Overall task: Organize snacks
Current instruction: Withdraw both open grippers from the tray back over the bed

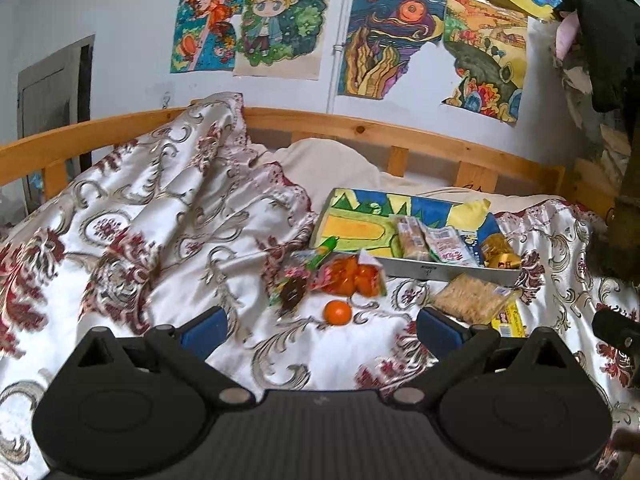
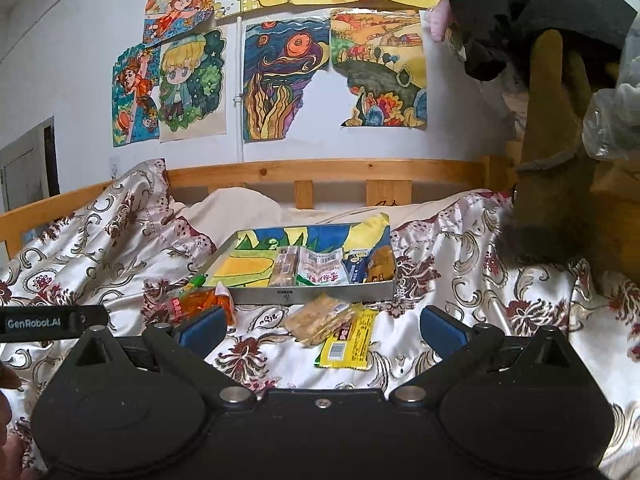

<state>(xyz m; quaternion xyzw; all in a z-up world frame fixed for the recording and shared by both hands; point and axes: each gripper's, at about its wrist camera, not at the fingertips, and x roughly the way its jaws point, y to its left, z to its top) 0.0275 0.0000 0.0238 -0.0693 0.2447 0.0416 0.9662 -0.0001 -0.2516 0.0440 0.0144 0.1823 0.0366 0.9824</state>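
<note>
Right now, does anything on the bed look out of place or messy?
Yes. Several snacks lie outside the tray on the bedspread: a loose orange, a bag of oranges, a clear cracker pack overlapping a yellow wrapper. The tray's left half is still bare.

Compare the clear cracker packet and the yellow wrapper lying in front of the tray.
The clear cracker packet shows its tan crackers through the film; the yellow wrapper is opaque, with printed red text. The cracker packet looks thicker and squarish; the yellow wrapper is flat and elongated. The cracker packet lies partly on top, overlapping the yellow wrapper's upper end. Both lie on the patterned bedspread, outside the tray, ungripped.
</note>
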